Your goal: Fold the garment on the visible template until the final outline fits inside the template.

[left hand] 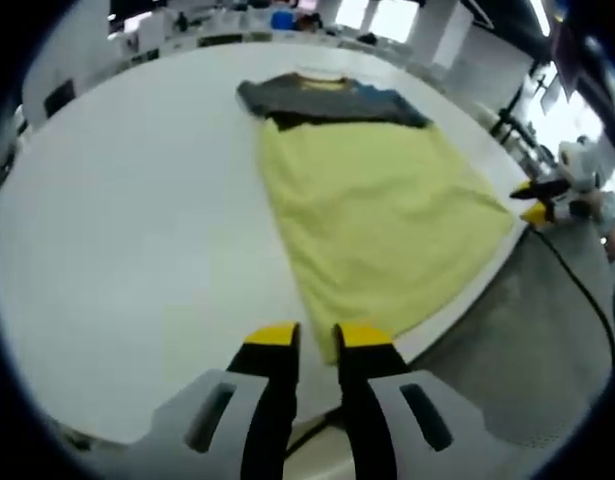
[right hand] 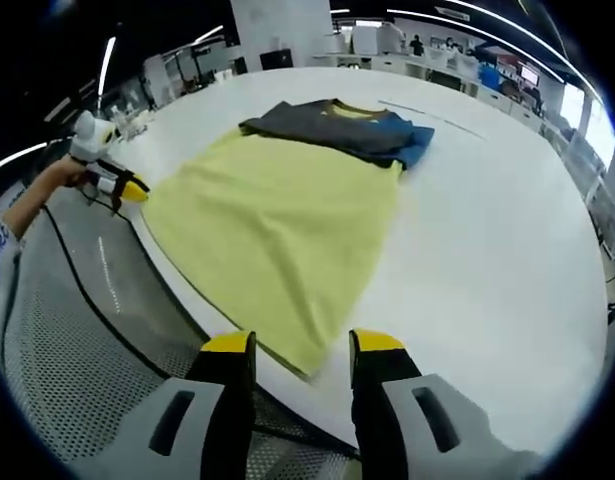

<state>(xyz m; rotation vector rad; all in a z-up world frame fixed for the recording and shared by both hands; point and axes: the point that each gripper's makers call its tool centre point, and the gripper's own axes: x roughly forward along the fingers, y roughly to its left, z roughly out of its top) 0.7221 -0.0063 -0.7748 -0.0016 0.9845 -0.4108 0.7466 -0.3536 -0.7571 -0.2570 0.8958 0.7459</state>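
Observation:
A yellow T-shirt with a dark grey chest band and a blue sleeve lies flat on the white table, collar at the far end. My left gripper hovers at the near table edge by the hem corner, jaws a narrow gap apart and holding nothing. In the right gripper view the same shirt spreads ahead. My right gripper stands open just above the hem's near corner. The right gripper also appears at the table's right edge, and the left gripper shows at the left edge, held by a hand.
Grey mesh matting lies below the table edge with a black cable across it. Desks and equipment stand in the far background. White table stretches wide to the right of the shirt.

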